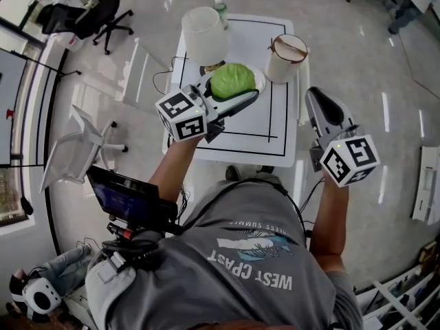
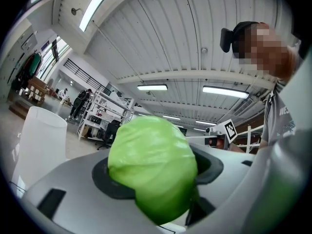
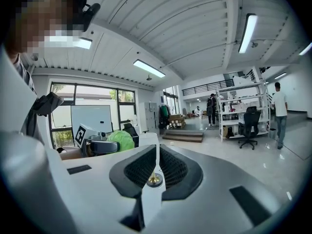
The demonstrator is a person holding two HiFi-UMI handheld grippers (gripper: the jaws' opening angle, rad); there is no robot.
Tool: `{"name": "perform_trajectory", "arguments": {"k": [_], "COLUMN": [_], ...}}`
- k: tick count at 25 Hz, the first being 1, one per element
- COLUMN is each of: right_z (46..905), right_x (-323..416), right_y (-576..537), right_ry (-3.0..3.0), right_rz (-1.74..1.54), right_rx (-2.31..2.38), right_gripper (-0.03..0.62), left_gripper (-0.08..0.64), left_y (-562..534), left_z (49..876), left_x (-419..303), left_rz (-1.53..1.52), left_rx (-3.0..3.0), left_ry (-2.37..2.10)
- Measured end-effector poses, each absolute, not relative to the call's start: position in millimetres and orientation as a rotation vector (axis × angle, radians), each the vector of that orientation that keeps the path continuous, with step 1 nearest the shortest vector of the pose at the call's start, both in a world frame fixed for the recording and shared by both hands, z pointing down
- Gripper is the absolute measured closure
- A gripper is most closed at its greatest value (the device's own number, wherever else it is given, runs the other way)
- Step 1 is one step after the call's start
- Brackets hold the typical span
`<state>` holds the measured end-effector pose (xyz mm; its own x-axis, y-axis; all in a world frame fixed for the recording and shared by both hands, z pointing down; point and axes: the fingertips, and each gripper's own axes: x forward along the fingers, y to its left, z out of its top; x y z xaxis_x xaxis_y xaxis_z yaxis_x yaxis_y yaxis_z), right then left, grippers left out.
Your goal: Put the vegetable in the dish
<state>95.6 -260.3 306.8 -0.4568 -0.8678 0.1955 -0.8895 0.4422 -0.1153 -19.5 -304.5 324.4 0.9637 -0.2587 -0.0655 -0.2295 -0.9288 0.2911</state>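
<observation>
at the top middle, the left claw (image 1: 237,91) squeezes the cabbage (image 1: 232,80) over the dish (image 1: 259,81), so next it must lower and let go; the right claw (image 1: 317,100) is closed, empty.

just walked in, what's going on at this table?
A person is working with two handheld grippers at a small white table. The left gripper is clamped on a green cabbage and holds it over the white dish; whether it touches the dish can't be told. The right gripper is shut, empty, off the table's right side. A white cylinder and a brown-rimmed container stand at the far edge.
</observation>
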Motion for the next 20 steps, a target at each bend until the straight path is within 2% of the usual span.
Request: {"name": "perform_trajectory", "arguments": {"k": [20], "right_z": [347], "right_x": [100], "right_y": [-308], "right_ry": [-2.553], "right_rz": [0.449], "right_rx": [1.478], "right_gripper": [0.580], "left_gripper": [0.258], "left_y": [-357], "left_z": [382], "left_x": [-5], "left_rz": [-0.009], "left_rx": [2.718], "left_ry": [-0.434]}}
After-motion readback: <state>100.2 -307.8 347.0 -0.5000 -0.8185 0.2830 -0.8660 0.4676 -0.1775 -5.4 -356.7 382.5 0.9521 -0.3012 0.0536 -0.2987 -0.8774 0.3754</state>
